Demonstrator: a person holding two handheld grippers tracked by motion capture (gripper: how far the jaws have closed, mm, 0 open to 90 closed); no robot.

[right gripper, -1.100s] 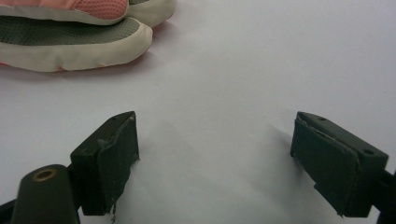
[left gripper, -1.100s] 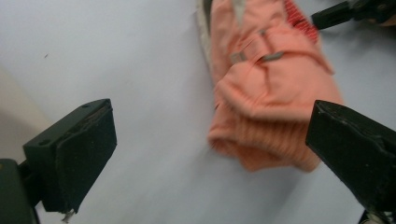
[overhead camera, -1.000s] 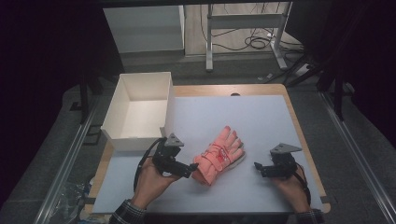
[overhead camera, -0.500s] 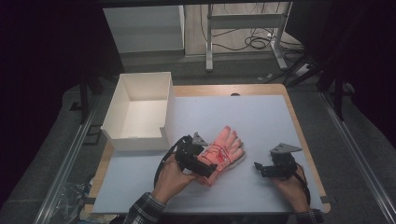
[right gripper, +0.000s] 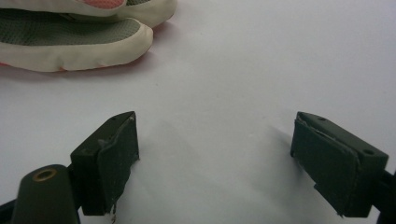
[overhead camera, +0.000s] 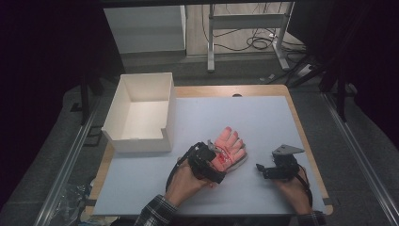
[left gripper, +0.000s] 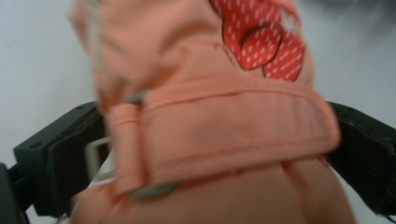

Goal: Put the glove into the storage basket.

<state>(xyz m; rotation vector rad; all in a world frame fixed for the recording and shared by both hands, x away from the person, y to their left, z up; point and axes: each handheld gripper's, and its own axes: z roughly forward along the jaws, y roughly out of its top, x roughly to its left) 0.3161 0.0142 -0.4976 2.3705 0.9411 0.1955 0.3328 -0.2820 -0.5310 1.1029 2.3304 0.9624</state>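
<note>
While the glove (overhead camera: 227,151) lies palm-side down on the white mat (overhead camera: 263,117), near its front edge and well to the right of the box (overhead camera: 141,113), I'm watching its wrist end, because that's where this could slip. From the left gripper view the cuff strap (left gripper: 224,130) with its metal buckle (left gripper: 100,158) sits right between my left tongs' jaws, and the fabric looks bunched and soft there; I judge that if I close on the strap alone, the glove may hang by that one band and swing or peel loose when lifted. The buckle could also catch a pad and twist the grip off-centre. And there seems to be a second, pale glove (right gripper: 74,32) under or beside the pink one, so a deep bite might drag both at once. My left gripper (overhead camera: 217,162) has the cuff between wide-set jaws, each showing at either side of the fabric; whether the pads press it yet I can't tell, the picture is blurred. My right gripper (right gripper: 215,158) rests on the mat just right of the glove, jaws spread wide, nothing between them but bare mat.
</note>
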